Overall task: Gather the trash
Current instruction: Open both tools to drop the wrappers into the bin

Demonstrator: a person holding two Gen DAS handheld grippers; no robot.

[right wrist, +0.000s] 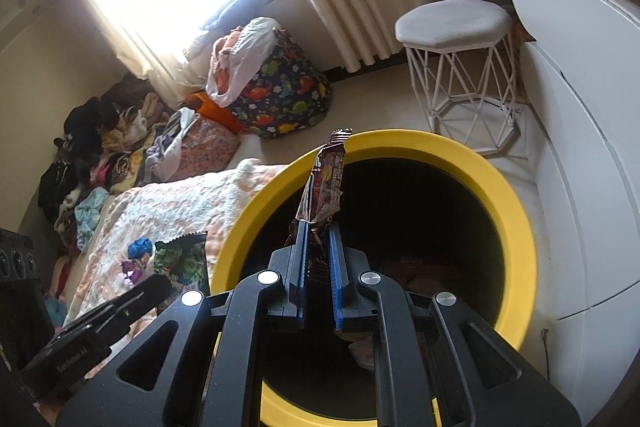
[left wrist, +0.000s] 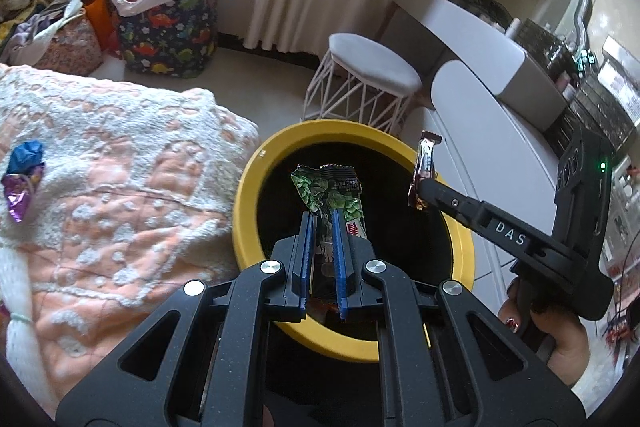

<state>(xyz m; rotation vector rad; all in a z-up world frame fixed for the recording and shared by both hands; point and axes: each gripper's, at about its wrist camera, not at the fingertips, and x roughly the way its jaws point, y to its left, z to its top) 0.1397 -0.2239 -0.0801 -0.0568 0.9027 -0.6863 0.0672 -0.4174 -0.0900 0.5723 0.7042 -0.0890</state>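
Observation:
My left gripper (left wrist: 322, 221) is shut on a green snack wrapper (left wrist: 332, 193) and holds it over the black mouth of the yellow-rimmed bin (left wrist: 256, 187). My right gripper (right wrist: 318, 229) is shut on a brown snack wrapper (right wrist: 326, 183) above the same bin (right wrist: 500, 183). The right gripper also shows in the left wrist view (left wrist: 422, 189), with the brown wrapper (left wrist: 425, 163) over the bin's right rim. The left gripper's tip (right wrist: 154, 285) and the green wrapper (right wrist: 182, 257) show in the right wrist view. A blue wrapper (left wrist: 26, 157) and a purple wrapper (left wrist: 20, 193) lie on the blanket.
A peach and white blanket (left wrist: 120, 167) covers the bed left of the bin. A white wire stool (left wrist: 368, 79) and a white desk (left wrist: 480, 39) stand behind the bin. A dinosaur-print bag (left wrist: 172, 31) and piles of clothes sit by the curtains.

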